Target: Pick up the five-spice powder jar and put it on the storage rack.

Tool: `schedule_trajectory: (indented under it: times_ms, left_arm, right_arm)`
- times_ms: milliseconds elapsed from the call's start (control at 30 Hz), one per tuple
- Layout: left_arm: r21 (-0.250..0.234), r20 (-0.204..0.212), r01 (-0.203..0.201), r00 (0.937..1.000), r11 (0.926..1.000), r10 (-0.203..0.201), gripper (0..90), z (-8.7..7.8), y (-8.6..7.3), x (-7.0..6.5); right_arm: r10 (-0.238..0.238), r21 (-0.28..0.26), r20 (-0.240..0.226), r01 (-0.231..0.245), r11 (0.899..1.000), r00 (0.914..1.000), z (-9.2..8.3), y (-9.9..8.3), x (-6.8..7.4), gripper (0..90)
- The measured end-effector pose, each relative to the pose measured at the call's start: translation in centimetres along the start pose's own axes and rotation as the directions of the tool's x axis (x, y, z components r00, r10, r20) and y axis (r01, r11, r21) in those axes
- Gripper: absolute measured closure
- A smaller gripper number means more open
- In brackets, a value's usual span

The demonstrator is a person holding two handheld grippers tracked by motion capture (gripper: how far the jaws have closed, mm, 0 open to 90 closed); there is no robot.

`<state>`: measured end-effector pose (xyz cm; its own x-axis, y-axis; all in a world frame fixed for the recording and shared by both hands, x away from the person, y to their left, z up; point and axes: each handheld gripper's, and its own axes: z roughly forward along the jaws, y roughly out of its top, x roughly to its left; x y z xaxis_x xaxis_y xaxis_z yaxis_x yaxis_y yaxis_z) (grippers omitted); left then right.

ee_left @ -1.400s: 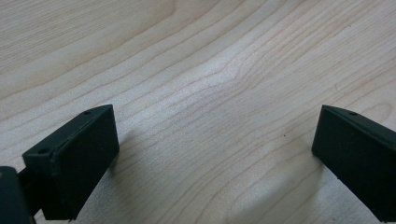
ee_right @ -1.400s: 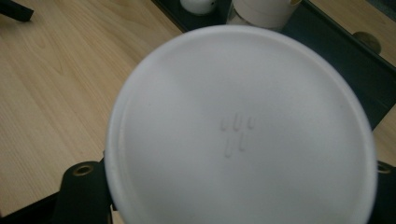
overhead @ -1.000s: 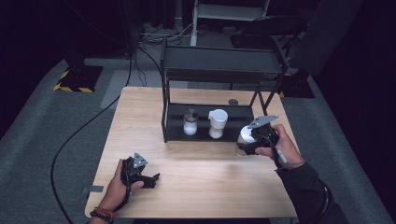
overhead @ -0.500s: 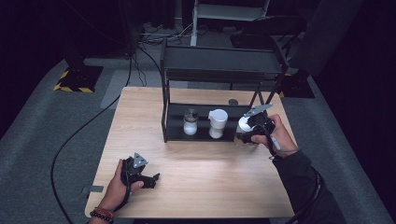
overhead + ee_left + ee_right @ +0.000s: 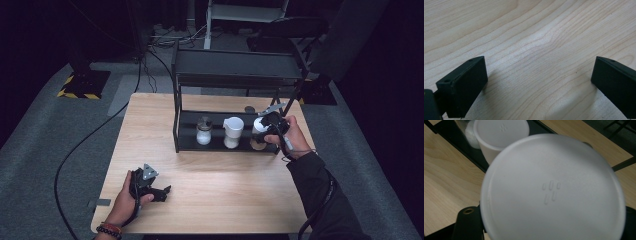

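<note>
White round plastic lidded cup (image 5: 551, 192) sits clamped between the jaws of my right hand-held gripper (image 5: 267, 126), at the right end of the black metal rack's lower shelf (image 5: 220, 146), just beside a second white cup (image 5: 232, 131). My left hand-held gripper (image 5: 159, 192) rests on the light wooden table (image 5: 225, 195), jaws wide and holding nothing.

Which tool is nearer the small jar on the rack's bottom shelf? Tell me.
Right. The right tool holds a white cup at the right end of the same shelf, past another white cup from the jar. The left tool rests open on the table, far nearer the person.
</note>
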<state>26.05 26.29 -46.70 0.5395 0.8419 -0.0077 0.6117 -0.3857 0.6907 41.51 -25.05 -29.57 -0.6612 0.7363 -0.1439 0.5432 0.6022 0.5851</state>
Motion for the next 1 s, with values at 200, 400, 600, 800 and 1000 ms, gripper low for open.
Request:
schedule_trajectory:
  times_ms: [200,400,600,800,1000]
  left_arm:
    - [0.000,0.000,0.000,1.0000,1.0000,0.000,0.6,0.0,0.0,0.0]
    - [0.000,0.000,0.000,1.0000,1.0000,0.000,0.5,0.0,0.0,0.0]
    - [0.000,0.000,0.000,1.0000,1.0000,0.000,0.5,0.0,0.0,0.0]
    - [0.000,0.000,0.000,1.0000,1.0000,0.000,0.5,0.0,0.0,0.0]
    - [0.000,0.000,0.000,1.0000,1.0000,0.000,0.5,0.0,0.0,0.0]
  right_arm:
    - [0.034,0.009,0.007,-0.034,0.999,0.9994,1.0,0.5,-0.4,30.2]
    - [0.059,0.018,0.031,-0.060,0.998,0.9978,2.0,0.9,-0.6,30.2]
    - [0.089,0.030,0.047,-0.090,0.995,0.9949,3.0,1.3,-0.6,30.2]
    - [0.114,0.035,0.056,-0.116,0.993,0.9919,3.8,1.3,-0.8,30.2]
    - [0.131,0.045,0.060,-0.134,0.990,0.9895,4.8,1.2,-0.9,30.2]
